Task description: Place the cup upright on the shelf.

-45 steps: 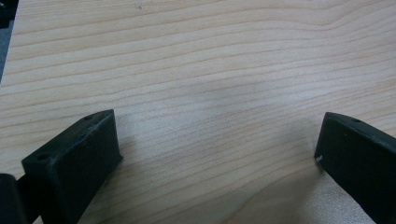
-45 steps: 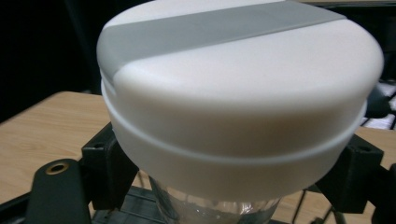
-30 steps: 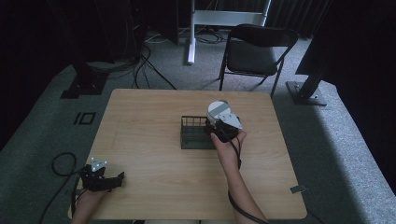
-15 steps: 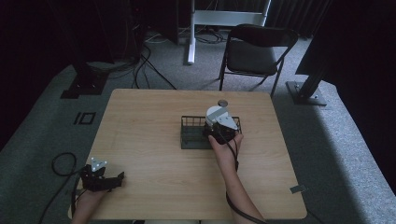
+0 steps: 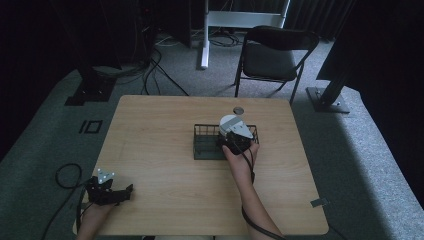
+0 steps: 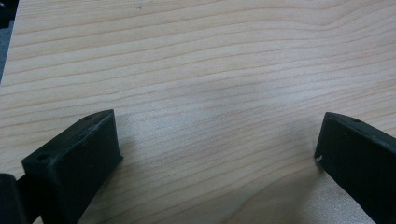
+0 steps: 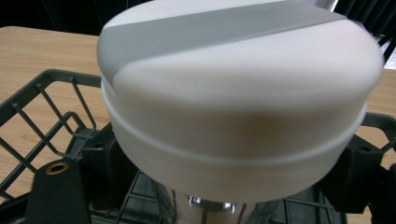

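— Right gripper (image 5: pixel 231 141)?
— Clamped on white bottle (image 7: pixel 238 93), over wire basket (image 5: pixel 202 149) mid-surface (image 5: pixel 160 125).
— Left gripper (image 6: pixel 217 154)?
— Jaws apart, holding nothing, low at near-left corner.

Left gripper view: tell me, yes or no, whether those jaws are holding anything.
No. The left gripper has its jaws spread wide with bare wooden table between them.

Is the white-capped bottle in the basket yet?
Partly in: white-capped bottle stays clamped in right gripper, base below wire basket rim.
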`<state>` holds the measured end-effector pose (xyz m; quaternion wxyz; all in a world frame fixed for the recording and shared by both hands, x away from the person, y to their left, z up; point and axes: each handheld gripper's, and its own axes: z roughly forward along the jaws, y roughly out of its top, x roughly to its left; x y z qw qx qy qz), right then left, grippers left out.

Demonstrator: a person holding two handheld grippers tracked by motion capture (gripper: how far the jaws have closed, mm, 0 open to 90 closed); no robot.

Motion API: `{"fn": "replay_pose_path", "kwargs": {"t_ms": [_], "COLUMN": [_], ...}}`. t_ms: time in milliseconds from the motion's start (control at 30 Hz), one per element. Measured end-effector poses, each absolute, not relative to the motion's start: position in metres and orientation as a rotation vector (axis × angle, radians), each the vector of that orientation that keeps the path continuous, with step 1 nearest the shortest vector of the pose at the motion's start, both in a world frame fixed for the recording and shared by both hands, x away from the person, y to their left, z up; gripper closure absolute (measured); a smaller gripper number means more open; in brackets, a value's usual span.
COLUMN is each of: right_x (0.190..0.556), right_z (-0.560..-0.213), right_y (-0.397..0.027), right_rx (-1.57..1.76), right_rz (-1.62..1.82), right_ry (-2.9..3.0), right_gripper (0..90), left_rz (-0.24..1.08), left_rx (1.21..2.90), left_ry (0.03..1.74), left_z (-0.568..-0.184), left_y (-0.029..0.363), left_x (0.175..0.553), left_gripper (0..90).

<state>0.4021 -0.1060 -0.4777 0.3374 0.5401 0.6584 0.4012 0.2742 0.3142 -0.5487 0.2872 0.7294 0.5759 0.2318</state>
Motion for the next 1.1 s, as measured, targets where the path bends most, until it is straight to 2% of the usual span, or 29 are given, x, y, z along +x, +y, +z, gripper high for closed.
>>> {"fn": "replay_pose_path", "kwargs": {"t_ms": [933, 1100], "right_x": [0.3971, 0.3952], "right_z": [-0.4840, -0.4832], "right_y": [-0.1107, -0.1128], "right_rx": [1.312, 1.300], "right_rz": [1.080, 1.085], "right_ry": [1.739, 1.745], "right_gripper": [17.6, 12.8], "left_rz": [0.619, 0.619], "left_rx": [1.948, 1.948], "left_ry": [1.539, 1.539], "left_z": [-0.5487, -0.5487], "left_y": [0.3142, 0.3142], "left_x": [0.2742, 0.2742], "left_gripper": [0.1, 0.1]}}
